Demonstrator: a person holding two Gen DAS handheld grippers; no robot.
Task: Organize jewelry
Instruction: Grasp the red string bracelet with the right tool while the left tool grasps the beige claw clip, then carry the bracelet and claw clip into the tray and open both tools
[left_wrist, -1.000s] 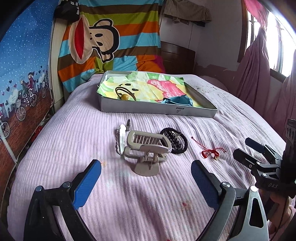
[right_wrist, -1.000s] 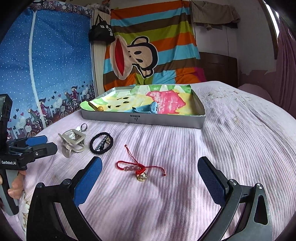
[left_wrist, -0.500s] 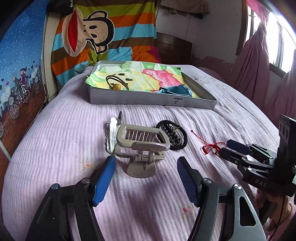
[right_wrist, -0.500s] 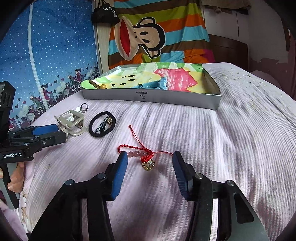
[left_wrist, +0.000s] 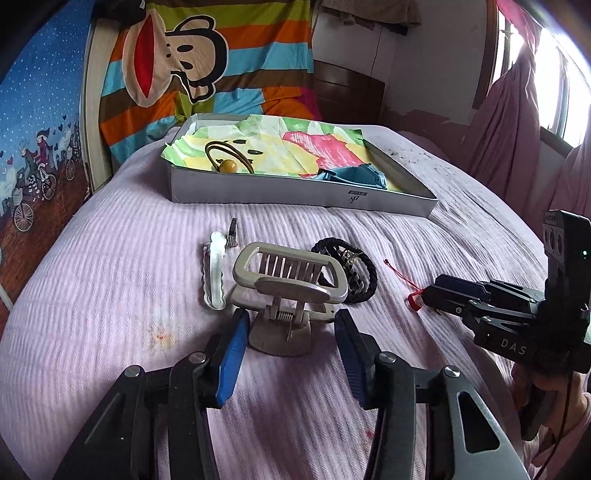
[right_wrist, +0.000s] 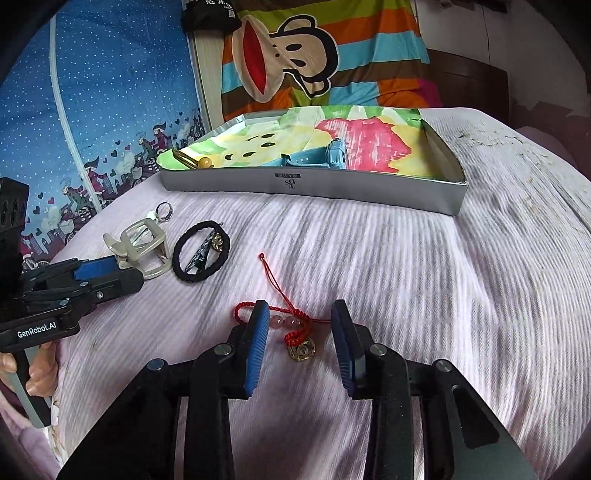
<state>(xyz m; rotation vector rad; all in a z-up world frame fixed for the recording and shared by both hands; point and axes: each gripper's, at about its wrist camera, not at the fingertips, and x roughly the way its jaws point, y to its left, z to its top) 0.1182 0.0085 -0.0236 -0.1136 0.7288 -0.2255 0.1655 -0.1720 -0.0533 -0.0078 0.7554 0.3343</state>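
**A:** so which step are you on? Looks like a double pickup to me. Your left tongs (left_wrist: 290, 345) sit apart around the handle end of the beige claw clip (left_wrist: 290, 291) on the bed (left_wrist: 110, 295), pads either side, not pinching yet. Your right tongs (right_wrist: 297, 339) are spread over the red cord bracelet (right_wrist: 291, 325), beads and gold charm right in the gap

**B:** agreed, nothing's gripped. Next you squeeze both, lift, and carry to the grey box (left_wrist: 295, 190) further up the bed, where a hair tie with a yellow bead (left_wrist: 229, 162) already lies. Both of your tools are held low and nearly flat, noses pointing toward the box; the cord is thin, so go right down onto the blanket, I reckon
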